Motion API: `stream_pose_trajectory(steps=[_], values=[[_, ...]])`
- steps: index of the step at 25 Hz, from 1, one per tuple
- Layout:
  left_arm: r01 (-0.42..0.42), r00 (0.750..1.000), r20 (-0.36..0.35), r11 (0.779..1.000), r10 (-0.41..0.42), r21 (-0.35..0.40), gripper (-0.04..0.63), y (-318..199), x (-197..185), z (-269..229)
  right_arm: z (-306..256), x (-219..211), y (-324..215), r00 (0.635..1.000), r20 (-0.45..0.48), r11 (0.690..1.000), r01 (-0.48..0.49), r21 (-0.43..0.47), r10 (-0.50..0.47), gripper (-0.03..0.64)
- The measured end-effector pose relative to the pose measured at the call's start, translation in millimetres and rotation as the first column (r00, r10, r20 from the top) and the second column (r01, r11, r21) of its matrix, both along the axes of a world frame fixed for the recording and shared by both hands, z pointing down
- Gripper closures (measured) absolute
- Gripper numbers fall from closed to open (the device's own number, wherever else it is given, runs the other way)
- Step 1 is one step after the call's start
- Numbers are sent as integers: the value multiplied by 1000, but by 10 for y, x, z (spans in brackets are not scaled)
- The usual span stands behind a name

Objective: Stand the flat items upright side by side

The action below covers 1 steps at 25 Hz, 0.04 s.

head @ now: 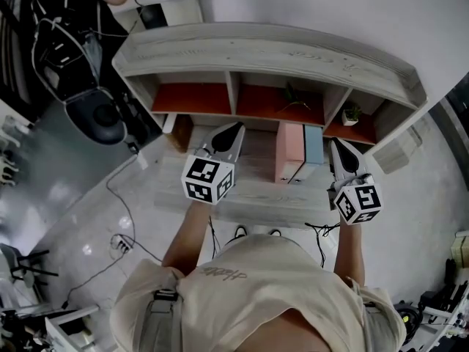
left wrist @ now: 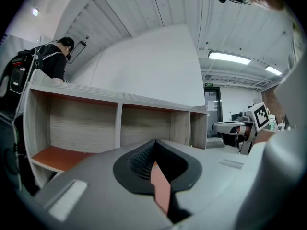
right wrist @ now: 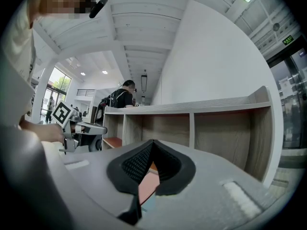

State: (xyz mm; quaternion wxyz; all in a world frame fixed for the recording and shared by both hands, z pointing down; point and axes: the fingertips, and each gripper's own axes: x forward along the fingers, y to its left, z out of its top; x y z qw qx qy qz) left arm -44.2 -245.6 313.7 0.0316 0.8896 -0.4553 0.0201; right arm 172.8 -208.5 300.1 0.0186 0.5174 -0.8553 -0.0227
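A pink flat item (head: 288,152) and a blue one (head: 314,147) stand upright side by side on the pale wooden desk (head: 256,193), below the shelf unit (head: 264,57). My left gripper (head: 235,127) hovers left of them, shut and empty. To the right of the blue item my right gripper (head: 337,144) is also shut with nothing in it. In the left gripper view the jaws (left wrist: 154,143) meet, and a pink surface (left wrist: 161,187) shows through the slot below. The right gripper view shows closed jaws (right wrist: 152,143) with pink (right wrist: 147,185) beneath.
The shelf has three compartments with orange floors; small plants (head: 350,114) (head: 293,97) sit in the middle and right ones. An office chair (head: 99,116) and floor cables (head: 121,242) lie to the left. A person (left wrist: 53,61) stands behind the shelf.
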Motion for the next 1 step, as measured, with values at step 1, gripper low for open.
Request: stream_pose_trajectory(steps=[1], values=[[-5,1000,3,1000,5,-2,580,2,14,-1,-2,-4,-5,1000,-3,1000,4,1,-4,615]])
